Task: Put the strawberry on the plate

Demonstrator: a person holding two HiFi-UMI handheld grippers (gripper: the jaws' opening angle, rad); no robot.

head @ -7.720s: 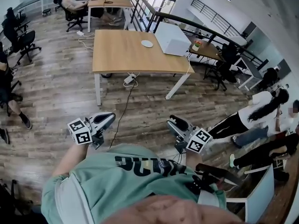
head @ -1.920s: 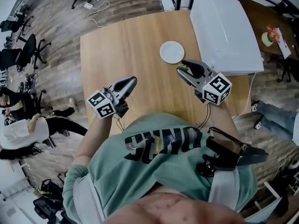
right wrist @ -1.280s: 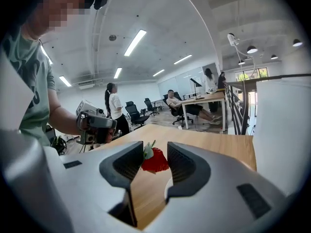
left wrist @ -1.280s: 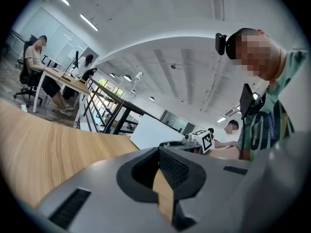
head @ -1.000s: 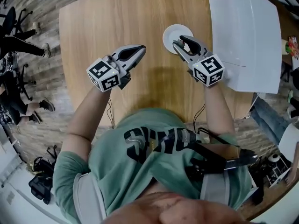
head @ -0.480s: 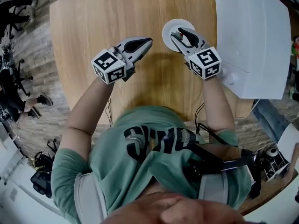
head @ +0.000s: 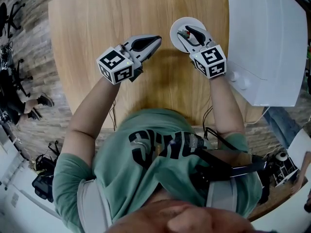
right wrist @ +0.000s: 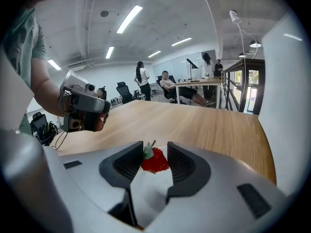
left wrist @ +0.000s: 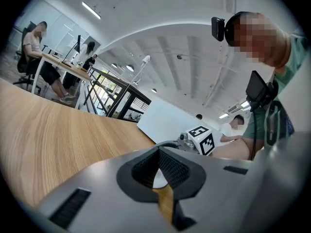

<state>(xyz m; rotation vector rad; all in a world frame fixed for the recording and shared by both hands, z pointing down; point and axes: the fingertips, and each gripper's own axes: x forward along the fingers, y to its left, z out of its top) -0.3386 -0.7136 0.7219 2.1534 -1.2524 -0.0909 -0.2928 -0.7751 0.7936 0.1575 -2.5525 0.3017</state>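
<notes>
Head view: wooden table [head: 97, 23] fills the top half. Its left edge runs down the 9 o'clock side with plank floor [head: 29, 72] beyond it. The far edge is cut off by the frame top at 12, and the near edge at 6 is hidden under the person's green shirt [head: 160, 169] and forearms. Most free room is the bare wood from 9 to 11 o'clock of the left gripper [head: 154, 40], and the strip between the two grippers is clear too. It is tight on the other side: a big white box [head: 265, 38] sits at 3 o'clock of the plate [head: 184, 21], near the right gripper's marker cube, and is cut off at the top and right. The small white plate lies at about 12 to 1 o'clock from the person, well in from the table edges. The right gripper [head: 185, 32] is over it and covers much of it. Right gripper view: its jaws are partly closed with the strawberry [right wrist: 155, 161] clamped between the pads, green top toward the left pad and the white plate right underneath. Whether the berry touches the plate can't be told. The left gripper hangs just at 9 o'clock of the plate, apart from it. Left gripper view: its pads are together with nothing in them. That gripper's own body blocks the lower half of its view, and only a white sliver of plate shows below the pads.
</notes>
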